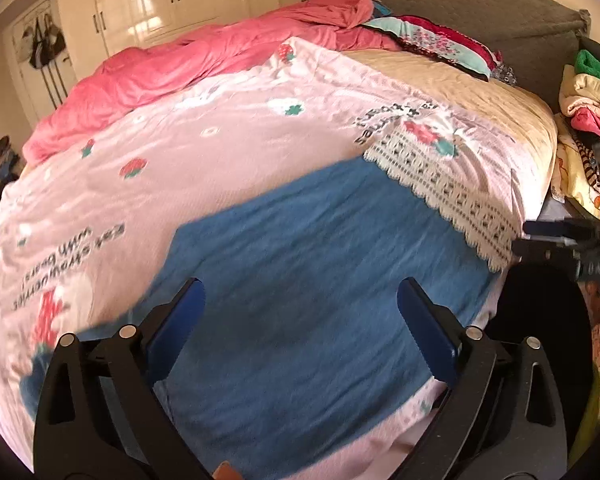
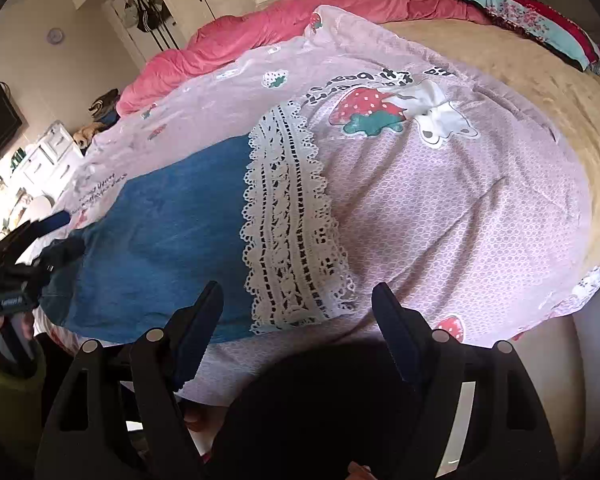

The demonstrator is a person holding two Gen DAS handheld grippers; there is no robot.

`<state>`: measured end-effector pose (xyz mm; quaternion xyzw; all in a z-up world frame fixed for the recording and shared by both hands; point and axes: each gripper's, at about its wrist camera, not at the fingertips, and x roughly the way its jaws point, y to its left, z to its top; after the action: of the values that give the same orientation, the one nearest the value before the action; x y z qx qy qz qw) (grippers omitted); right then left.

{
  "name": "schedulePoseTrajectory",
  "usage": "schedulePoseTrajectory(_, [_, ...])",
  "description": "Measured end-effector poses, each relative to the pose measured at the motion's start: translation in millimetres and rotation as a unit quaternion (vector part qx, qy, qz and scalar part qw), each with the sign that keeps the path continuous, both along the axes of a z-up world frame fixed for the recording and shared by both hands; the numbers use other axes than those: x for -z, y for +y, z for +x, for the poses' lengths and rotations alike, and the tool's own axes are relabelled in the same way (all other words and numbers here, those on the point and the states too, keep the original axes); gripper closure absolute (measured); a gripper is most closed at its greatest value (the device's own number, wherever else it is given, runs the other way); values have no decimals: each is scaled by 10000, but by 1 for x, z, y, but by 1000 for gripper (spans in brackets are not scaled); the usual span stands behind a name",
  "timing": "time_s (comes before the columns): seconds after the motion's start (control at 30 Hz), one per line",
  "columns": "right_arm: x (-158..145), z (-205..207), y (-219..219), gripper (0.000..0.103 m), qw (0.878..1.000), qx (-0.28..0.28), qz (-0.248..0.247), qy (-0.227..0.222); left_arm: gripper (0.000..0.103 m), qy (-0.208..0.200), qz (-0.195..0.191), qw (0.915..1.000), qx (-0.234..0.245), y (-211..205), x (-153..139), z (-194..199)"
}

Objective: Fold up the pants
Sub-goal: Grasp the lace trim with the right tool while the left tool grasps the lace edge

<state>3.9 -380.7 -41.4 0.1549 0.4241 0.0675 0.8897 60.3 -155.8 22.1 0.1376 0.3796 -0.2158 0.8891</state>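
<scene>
The blue pants (image 1: 300, 276) lie flat on the pink printed sheet (image 1: 227, 144), with a white lace hem (image 1: 448, 192) at their right end. My left gripper (image 1: 300, 308) is open and empty, hovering over the middle of the pants. In the right wrist view the pants (image 2: 159, 240) and lace hem (image 2: 287, 232) lie ahead and to the left. My right gripper (image 2: 297, 312) is open and empty near the bed's front edge, just past the lace. The left gripper (image 2: 55, 232) shows at the far left there, over the pants' other end.
A crumpled pink duvet (image 1: 187, 64) lies along the far side of the bed. Pillows (image 1: 440, 40) sit by the grey headboard (image 1: 480, 4). A pile of clothes (image 1: 588, 96) is at the right. Wardrobes (image 1: 159, 4) stand behind. A dark rounded shape (image 2: 324, 404) sits below the right gripper.
</scene>
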Motion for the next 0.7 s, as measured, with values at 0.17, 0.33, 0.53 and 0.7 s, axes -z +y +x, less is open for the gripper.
schedulePoseTrajectory(0.17, [1, 3, 0, 27, 9999, 57, 137, -82, 11, 13, 47, 9998, 213, -23, -6, 20])
schedulePoseTrajectory(0.33, [0, 12, 0, 27, 9996, 166, 176, -151, 11, 227, 42, 9989, 400, -45, -6, 49])
schedulePoseTrajectory(0.53, [2, 19, 1, 27, 9995, 161, 232, -121, 10, 444, 58, 9968, 665, -78, -4, 86])
schedulePoseTrajectory(0.7, [6, 20, -3, 27, 9992, 224, 318, -67, 10, 685, 11, 9942, 829, -98, 7, 110])
